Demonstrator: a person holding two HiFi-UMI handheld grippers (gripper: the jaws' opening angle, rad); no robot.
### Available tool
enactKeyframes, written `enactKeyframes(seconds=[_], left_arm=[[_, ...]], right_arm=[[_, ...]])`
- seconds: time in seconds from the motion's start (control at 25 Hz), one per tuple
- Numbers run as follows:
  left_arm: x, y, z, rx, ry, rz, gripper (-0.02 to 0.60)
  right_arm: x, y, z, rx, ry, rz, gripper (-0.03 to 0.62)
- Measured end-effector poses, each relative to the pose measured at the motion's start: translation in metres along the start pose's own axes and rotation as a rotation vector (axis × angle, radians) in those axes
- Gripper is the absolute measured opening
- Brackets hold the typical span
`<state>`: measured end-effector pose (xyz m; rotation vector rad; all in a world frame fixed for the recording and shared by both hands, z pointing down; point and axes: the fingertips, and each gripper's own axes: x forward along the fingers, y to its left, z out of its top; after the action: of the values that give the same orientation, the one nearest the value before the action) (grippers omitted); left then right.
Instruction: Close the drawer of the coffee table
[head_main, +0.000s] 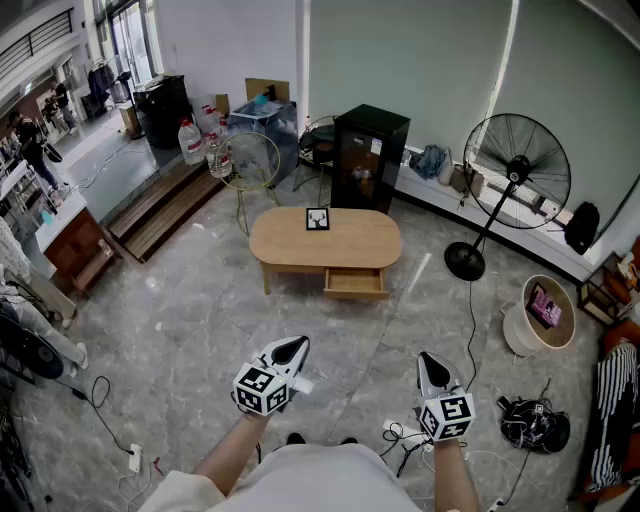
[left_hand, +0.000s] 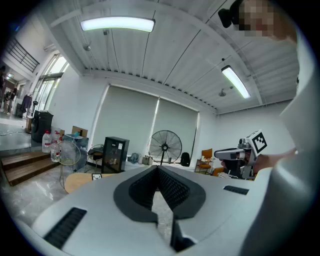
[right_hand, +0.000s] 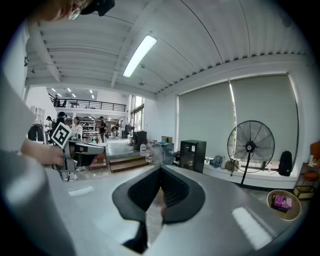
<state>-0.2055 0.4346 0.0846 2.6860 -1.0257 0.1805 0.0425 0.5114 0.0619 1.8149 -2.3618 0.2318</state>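
1. The left hand-held gripper (head_main: 292, 349) had its jaws pressed together with nothing between them. Its own view showed the ribbed pads meeting along one line. It was held well apart from the table (head_main: 290, 246), on the side from which the drawer opens.
2. The right hand-held gripper (head_main: 429, 362) was in the same condition: jaws pressed together and empty. It was well apart from the table on that same side and pointed toward it.
3. Bare floor (head_main: 200, 320) lay between both grippers and the table. Neither gripper touched any part of the table.
4. The drawer (head_main: 355, 284) stood pulled out of the table's near long side, right of the table's middle. Its tray was open to view from above and appeared to hold nothing, as far as could be told.
5. A small framed picture (head_main: 318, 219) stood on the table top, toward the table's far edge.
6. A black cabinet (head_main: 368, 155) stood just beyond the table's far side. A pedestal fan (head_main: 515, 175) stood off the table's right end.
7. Task status, as judged:
   - Done: nothing. The drawer was open and untouched.
   - Left: approach the table, set a closed gripper against the drawer front, and push until the front sits flush with the table's side.
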Motion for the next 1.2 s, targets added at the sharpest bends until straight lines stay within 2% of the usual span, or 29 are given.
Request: enactKeyframes(seconds=[0.72,1.2], left_arm=[[0.009,-0.005,0.005,-0.002,-0.004,0.02,0.006],[0.028,-0.026,-0.004,-0.009,-0.006,0.067,0.006]], right_arm=[[0.005,-0.014,0.008,0.01,-0.028,-0.003,0.002],[0.004,-0.044,-0.001,-0.008,-0.029,0.048,0.003]])
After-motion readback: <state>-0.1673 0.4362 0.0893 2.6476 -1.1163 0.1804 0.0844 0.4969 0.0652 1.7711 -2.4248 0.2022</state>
